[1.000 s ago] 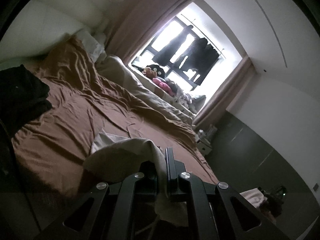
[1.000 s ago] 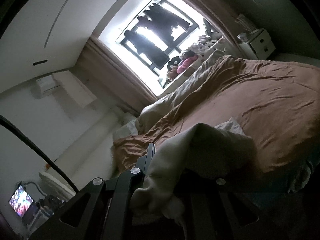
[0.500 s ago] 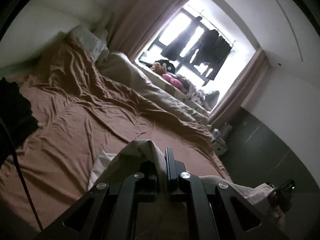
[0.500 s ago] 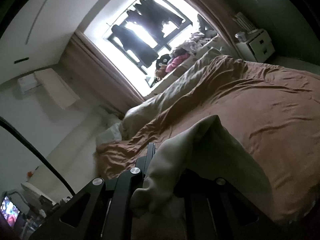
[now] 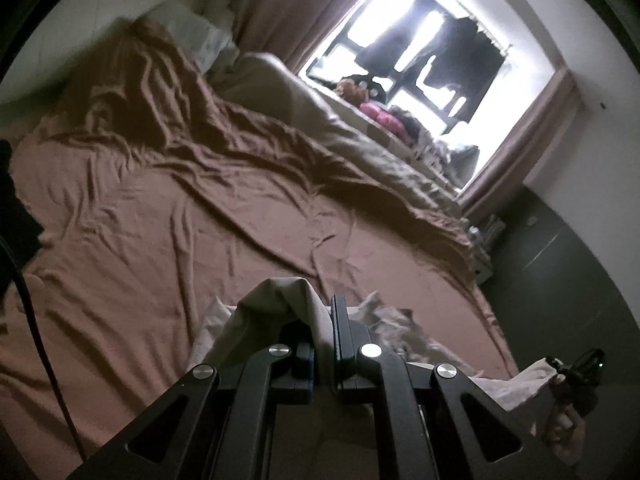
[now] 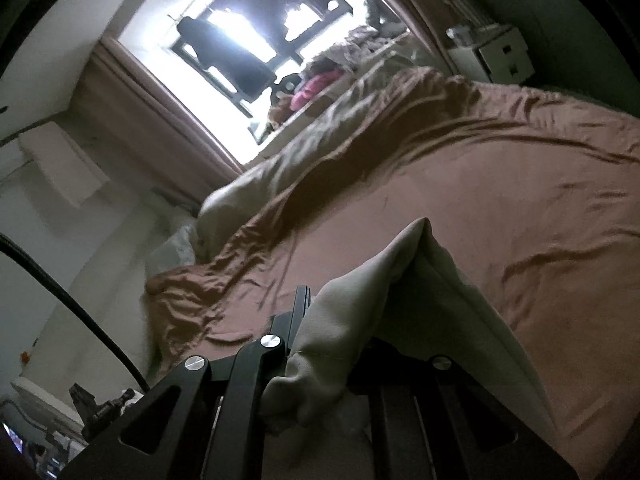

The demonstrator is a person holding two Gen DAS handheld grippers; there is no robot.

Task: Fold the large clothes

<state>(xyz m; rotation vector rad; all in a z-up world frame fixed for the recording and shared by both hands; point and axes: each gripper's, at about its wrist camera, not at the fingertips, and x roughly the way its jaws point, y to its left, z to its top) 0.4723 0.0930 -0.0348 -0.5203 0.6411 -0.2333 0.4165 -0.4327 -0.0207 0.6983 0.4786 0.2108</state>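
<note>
A pale cream garment (image 5: 280, 296) is pinched in my left gripper (image 5: 326, 320), whose jaws are shut on a fold of it above the brown bed sheet (image 5: 168, 216). More of the cloth trails to the right, toward the other gripper (image 5: 576, 368) at the frame edge. In the right wrist view my right gripper (image 6: 320, 320) is shut on the same garment (image 6: 400, 276), which drapes over its right finger and hides it. The garment hangs above the bed sheet (image 6: 500, 184).
A rumpled beige duvet (image 5: 360, 136) lies along the window side of the bed. Pillows (image 5: 192, 36) are at the headboard. A dark garment (image 5: 12, 208) lies at the left edge. A white nightstand (image 6: 500, 52) stands by the dark wall. A black cable (image 6: 80, 312) hangs left.
Both grippers have moved forward over the bed, holding the garment. The dark garment has slid toward the left frame edge and the cloth stretches wider between the grippers.
</note>
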